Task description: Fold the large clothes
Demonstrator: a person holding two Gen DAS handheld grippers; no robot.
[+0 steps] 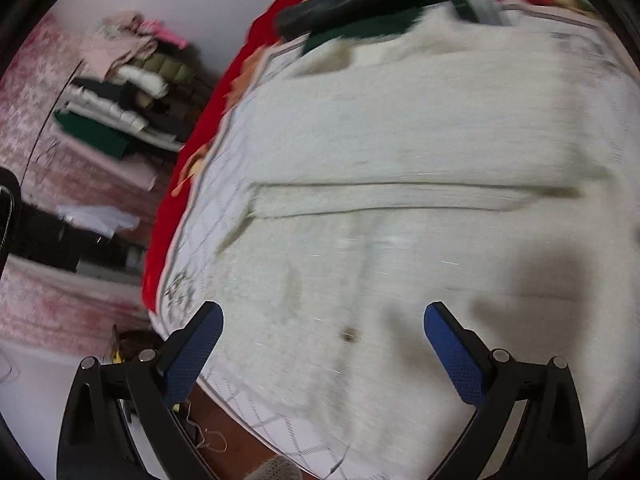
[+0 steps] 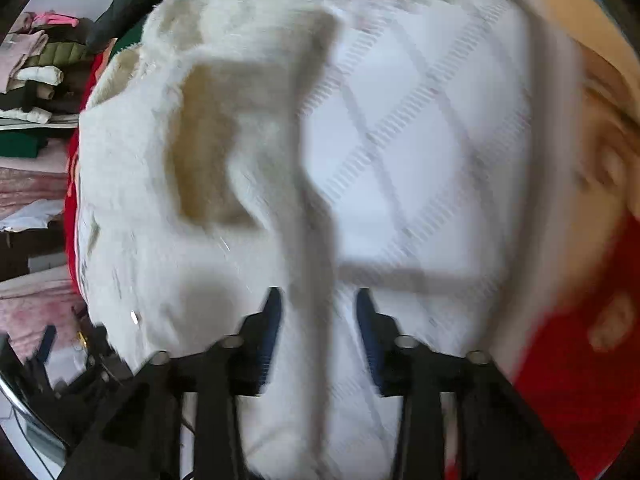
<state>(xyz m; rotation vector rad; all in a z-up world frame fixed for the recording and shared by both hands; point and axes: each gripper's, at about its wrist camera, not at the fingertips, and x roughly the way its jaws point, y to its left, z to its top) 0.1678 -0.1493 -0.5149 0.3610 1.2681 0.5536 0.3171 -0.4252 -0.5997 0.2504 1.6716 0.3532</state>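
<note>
Hovering mid-fold, both the left gripper (image 1: 322,320) and right gripper (image 2: 316,304) gape empty over the cream fleece garment (image 1: 400,140), needing a fresh edge-grab toward twelve o'clock.

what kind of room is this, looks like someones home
Most likely a bedroom at home. A cream fleece garment lies spread on a bed with a white quilted cover over a red blanket, and a stack of folded clothes sits beside it on a pink patterned rug.

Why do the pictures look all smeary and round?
Left wrist view: the cream garment is streaked by motion blur, with a dark shadow at lower right. Right wrist view: blurrier still, even the fingers. Both are fisheye, so edges bend.
</note>
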